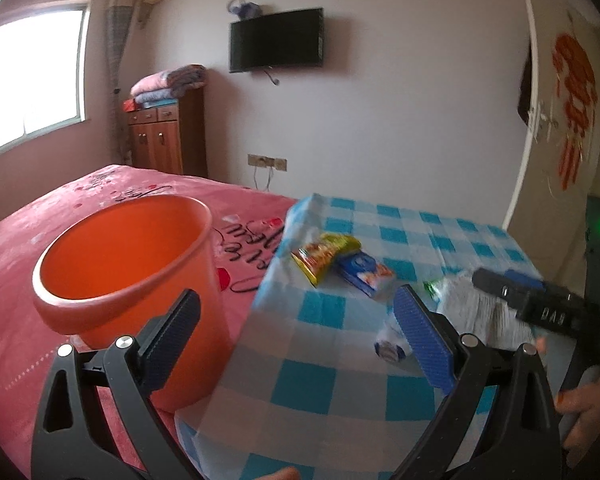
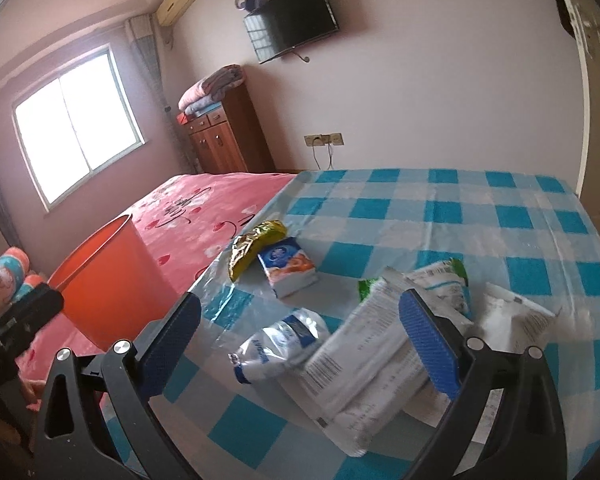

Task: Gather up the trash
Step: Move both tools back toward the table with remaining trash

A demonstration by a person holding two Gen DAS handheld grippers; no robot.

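Pink bedspread point(image 1: 60, 216) across the left half of both views. Blue-and-white checked tablecloth point(image 2: 440, 216) over a table on the right, its left edge against the bed. Orange bucket point(image 1: 132, 264) standing upright on the bedspread just beside that edge: open mouth visible only in the left wrist view, nothing seen inside; in the right wrist view only its outer wall at centre left, partly behind the left-hand tool.

Dark wall screen point(image 1: 276, 40) at upper centre, wooden cabinet point(image 1: 164, 136) with folded blankets below the window side.

Large white wrapper point(image 2: 364, 364) at lower centre of the right wrist view, long axis running from lower left up to upper right, more white wrappers behind it; in the left wrist view mostly hidden by the right gripper point(image 2: 300, 348). Crumpled clear plastic bottle point(image 2: 280, 340) just left of the wrapper, lying on its side. Blue-and-white packet point(image 2: 288, 272) and yellow snack wrapper point(image 2: 256, 248) near the table's left edge, side by side.

Right gripper spread wide above the white wrapper, clamping nothing. Left gripper point(image 1: 296, 340) likewise spread wide, one finger before the bucket wall, the other over the cloth, nothing between.
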